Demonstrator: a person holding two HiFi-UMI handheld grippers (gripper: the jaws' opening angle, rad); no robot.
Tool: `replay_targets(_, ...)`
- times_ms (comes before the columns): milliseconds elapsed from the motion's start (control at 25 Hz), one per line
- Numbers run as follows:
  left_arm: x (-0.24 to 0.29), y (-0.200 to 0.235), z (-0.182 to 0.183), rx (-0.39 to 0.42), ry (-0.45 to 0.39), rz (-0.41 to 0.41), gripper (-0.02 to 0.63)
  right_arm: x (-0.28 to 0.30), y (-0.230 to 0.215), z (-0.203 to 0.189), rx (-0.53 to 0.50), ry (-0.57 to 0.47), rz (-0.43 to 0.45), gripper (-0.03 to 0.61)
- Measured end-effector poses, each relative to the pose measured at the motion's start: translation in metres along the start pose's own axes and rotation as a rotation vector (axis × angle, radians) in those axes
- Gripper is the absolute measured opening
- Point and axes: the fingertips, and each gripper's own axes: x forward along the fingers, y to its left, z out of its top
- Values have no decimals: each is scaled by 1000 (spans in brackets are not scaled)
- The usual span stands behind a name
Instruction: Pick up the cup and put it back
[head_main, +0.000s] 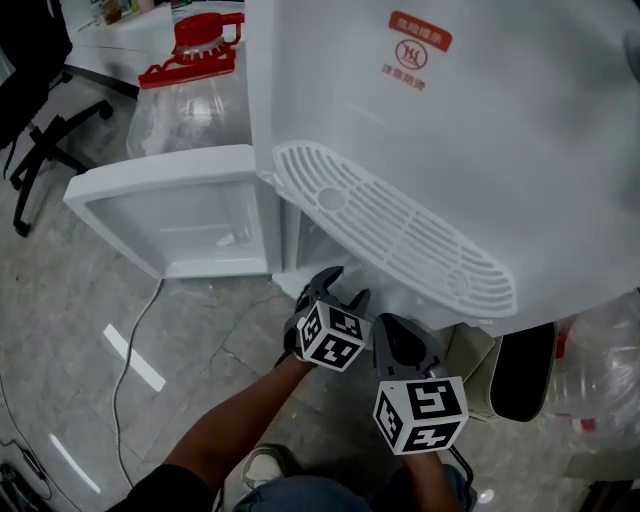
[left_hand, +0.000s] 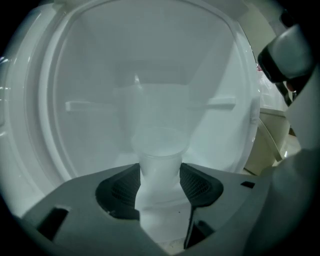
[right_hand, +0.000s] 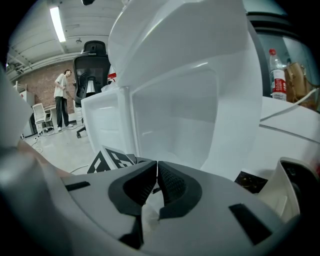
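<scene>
Dark pads of the left gripper (left_hand: 159, 186) press both sides of the translucent cup (left_hand: 159, 167), jaws wide around it, inside the lower compartment of the dispenser (head_main: 450, 120). I'd keep the squeeze light, since thin plastic likely buckles, and move it level. Just outside the dispenser the right gripper (right_hand: 155, 186) hangs, jaws closed on nothing. An open door (head_main: 170, 215) stands at the dispenser's left, and the drip grille (head_main: 400, 235) overhangs the opening.

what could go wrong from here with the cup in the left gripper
1. The cup looks thin and translucent, and the left gripper pinches its narrower part, so it may buckle or slip out.
2. It is inside the dispenser cabinet, near a side ledge, so pulling out could catch its rim.
3. The right gripper is shut, so it is not ready to catch.
</scene>
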Motion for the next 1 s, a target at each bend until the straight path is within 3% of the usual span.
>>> replay_targets(160,13,2,-7,22,12,-9,250,0,-3,-3,7,3,-5,21)
replay_targets(1000,13,-4,-8,-25,-9,5,281,-8,-13,-7,32,-5,3,21)
